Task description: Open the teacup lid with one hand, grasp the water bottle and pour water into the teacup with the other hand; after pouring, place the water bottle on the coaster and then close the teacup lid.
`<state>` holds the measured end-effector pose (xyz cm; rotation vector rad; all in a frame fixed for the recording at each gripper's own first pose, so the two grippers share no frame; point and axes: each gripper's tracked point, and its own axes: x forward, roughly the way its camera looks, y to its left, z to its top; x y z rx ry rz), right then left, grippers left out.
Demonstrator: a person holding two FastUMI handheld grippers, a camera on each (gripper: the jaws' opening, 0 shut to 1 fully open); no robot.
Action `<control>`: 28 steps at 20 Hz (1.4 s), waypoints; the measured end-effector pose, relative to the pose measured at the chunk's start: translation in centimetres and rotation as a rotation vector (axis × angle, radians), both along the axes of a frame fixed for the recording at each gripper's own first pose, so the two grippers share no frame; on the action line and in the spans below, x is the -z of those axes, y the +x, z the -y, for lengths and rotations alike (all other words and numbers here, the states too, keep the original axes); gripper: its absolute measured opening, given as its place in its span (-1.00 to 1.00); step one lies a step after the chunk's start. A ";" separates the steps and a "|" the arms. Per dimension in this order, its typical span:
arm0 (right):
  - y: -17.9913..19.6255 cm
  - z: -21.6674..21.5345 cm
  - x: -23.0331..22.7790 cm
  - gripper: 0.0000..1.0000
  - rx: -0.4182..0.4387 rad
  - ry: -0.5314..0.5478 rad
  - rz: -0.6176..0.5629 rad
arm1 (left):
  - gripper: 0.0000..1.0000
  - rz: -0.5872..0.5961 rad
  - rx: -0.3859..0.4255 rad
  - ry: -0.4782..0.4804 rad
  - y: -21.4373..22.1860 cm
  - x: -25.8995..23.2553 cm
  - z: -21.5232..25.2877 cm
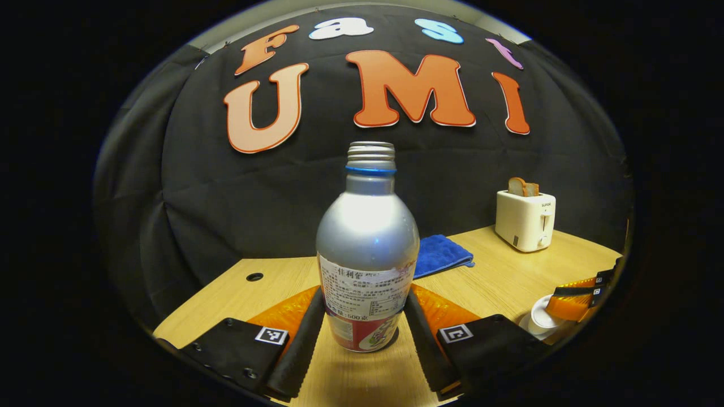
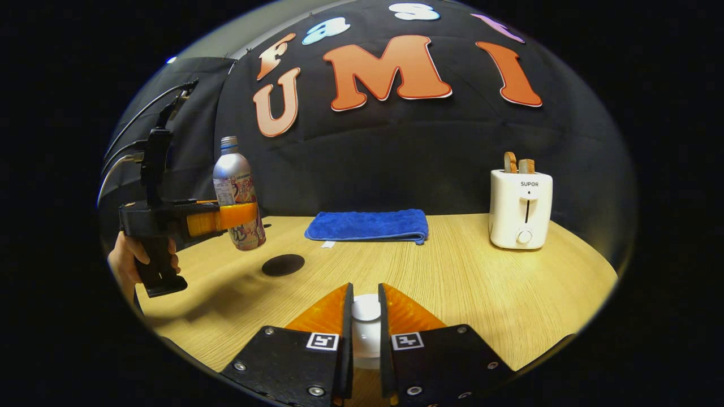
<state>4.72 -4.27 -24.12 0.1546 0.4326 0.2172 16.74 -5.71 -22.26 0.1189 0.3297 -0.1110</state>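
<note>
A silver water bottle (image 1: 367, 249) with a printed label and an uncapped threaded neck stands upright between my left gripper's (image 1: 365, 322) fingers, which are shut on its lower body. In the right gripper view the same bottle (image 2: 237, 186) hangs slightly tilted above the table at the left, held by the left gripper (image 2: 243, 217) and a hand. A dark round coaster (image 2: 283, 264) lies on the wood just right of it. My right gripper (image 2: 365, 299) is shut on the white teacup lid (image 2: 366, 310). The white teacup (image 1: 537, 323) sits at the lower right under the right gripper (image 1: 577, 297).
A folded blue towel (image 2: 367, 225) lies at the back of the wooden table (image 2: 481, 282). A white toaster (image 2: 520, 209) holding bread slices stands at the back right. A small hole (image 1: 254, 277) marks the tabletop at the left.
</note>
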 end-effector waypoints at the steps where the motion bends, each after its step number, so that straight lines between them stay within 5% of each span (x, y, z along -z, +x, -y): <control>1: 0.0 0.0 0.0 -0.55 -0.002 0.002 0.000 | 0.64 -0.007 -0.004 -0.030 0.2 0.2 0.0; 6: -0.3 -0.2 -1.3 -0.29 -0.008 0.028 0.035 | 0.60 -0.036 -0.001 -0.157 1.6 1.5 0.3; 15: -1.1 1.1 -6.2 0.52 -0.022 0.029 0.195 | 0.64 -0.130 -0.033 -0.173 4.1 7.0 -1.3; 22: -1.6 2.3 -6.3 0.60 -0.022 -0.010 0.191 | 0.62 -0.170 -0.048 -0.138 5.2 9.6 -1.7; 28: -1.6 1.9 -6.5 0.60 -0.013 -0.003 0.182 | 0.94 -0.166 -0.018 -0.211 4.2 9.2 -1.2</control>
